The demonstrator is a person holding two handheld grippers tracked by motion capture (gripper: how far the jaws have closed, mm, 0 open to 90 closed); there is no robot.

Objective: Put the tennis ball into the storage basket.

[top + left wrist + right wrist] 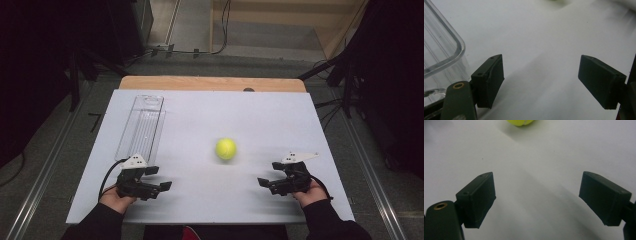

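Observation:
A yellow-green tennis ball [226,148] lies on the white board [260,120], a little right of its middle. My left gripper [160,178] rests near the board's front left, jaws apart with nothing between them. In the left gripper view the left gripper [540,80] frames only bare white surface. My right gripper [269,173] sits at the front right, below and right of the ball, also open. From the right gripper view, the right gripper [537,197] holds nothing, and the ball [520,122] peeks in at the top edge, well beyond the jaw tips.
A clear plastic tray [141,126] lies lengthwise along the board's left side, just beyond my left gripper; its rounded corner [441,50] is beside the left jaw. The wooden table edge [210,82] runs behind the board. Dark equipment and cables surround the table.

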